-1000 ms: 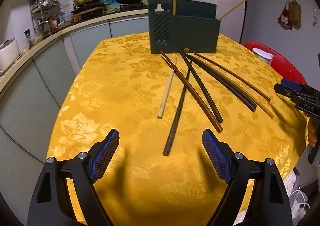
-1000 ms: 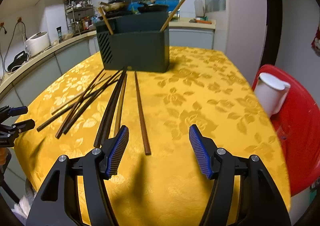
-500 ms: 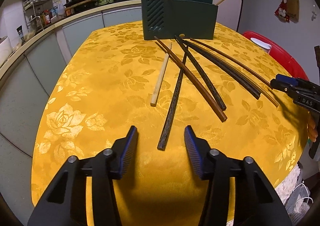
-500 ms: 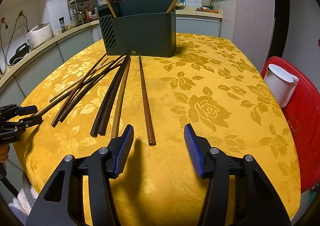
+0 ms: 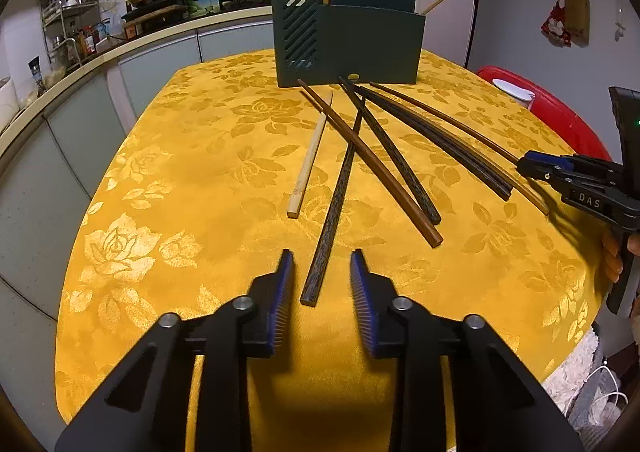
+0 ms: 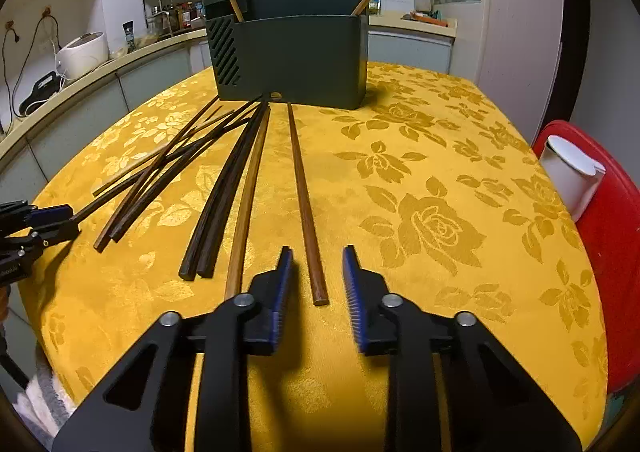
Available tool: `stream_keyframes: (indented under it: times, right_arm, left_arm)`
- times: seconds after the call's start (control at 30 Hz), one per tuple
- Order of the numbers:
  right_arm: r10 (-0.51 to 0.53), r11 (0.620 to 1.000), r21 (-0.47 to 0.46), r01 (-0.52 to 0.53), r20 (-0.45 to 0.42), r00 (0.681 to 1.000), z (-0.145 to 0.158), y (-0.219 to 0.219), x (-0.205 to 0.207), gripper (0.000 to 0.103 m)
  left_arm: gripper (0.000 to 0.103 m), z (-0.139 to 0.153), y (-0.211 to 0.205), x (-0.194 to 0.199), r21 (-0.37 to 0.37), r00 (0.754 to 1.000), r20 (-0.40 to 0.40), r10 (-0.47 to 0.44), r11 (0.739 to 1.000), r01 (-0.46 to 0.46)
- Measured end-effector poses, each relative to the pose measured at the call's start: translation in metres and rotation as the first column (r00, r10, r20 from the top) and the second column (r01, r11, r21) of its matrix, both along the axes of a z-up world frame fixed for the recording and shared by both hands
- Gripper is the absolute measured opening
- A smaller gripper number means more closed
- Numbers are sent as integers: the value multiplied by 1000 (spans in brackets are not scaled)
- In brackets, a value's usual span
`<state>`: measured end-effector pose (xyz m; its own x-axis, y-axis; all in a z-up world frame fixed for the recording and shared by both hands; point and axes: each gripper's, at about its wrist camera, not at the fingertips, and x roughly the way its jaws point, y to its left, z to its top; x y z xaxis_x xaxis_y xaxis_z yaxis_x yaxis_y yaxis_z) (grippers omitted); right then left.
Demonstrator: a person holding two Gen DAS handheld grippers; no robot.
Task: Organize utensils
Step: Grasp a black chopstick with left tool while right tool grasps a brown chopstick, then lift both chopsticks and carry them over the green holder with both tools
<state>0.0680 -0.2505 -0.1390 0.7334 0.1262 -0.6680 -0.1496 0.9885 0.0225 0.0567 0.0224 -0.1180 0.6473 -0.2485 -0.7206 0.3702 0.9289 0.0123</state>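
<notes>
A kitchen, and my counter point(image 5: 168, 188) under gold rose cloth. My left tongs point(image 5: 322, 280) are closing around the near end of a dark speckled chopstick point(image 5: 338, 196), pads not yet touching. My right tongs point(image 6: 316, 276) are closing likewise around a reddish-brown chopstick point(image 6: 304, 196). Both chopsticks lie flat, pointing toward the green holder point(image 5: 352, 44).

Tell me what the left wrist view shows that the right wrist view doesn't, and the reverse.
Only the left wrist view: the left gripper closing, pads not yet touching the dark speckled chopstick between them, and the cloth pouches hung on the wall.

Only the right wrist view: the right gripper closing around the end of the reddish-brown chopstick, still untouched, and the white rice cooker on the counter.

Both: the dark green utensil holder, the yellow tablecloth, the red stool.
</notes>
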Motion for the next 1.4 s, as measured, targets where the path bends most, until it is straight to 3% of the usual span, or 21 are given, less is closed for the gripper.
stream_keyframes:
  times: [0.17, 0.3, 0.43, 0.57, 1.07, 1.4]
  right_arm:
    - [6, 1000, -25, -5, 15, 1000, 0, 3, -3, 15]
    - [15, 999, -38, -14, 24, 1000, -1, 6, -6, 9]
    - [21, 999, -27, -21, 9, 1000, 0, 5, -7, 8]
    - [16, 1000, -12, -16, 9, 1000, 7, 2, -14, 8]
    - [-1, 996, 91, -19, 216, 976, 104, -18, -55, 7]
    - [20, 986, 152, -67, 294, 955, 157, -20, -49, 7]
  left_arm:
    - [10, -1, -1, -1, -4, 1000, 14, 1, 1000, -1]
    - [9, -1, -5, -4, 15, 1000, 25, -11, 1000, 10]
    - [8, 2, -7, -7, 29, 1000, 13, -25, 999, 25]
    - [7, 13, -8, -16, 57, 998, 50, -33, 998, 30]
    - [7, 97, -1, -40, 23, 975, 215, -57, 998, 53]
    - [7, 151, -4, -30, -45, 956, 285, -71, 995, 87]
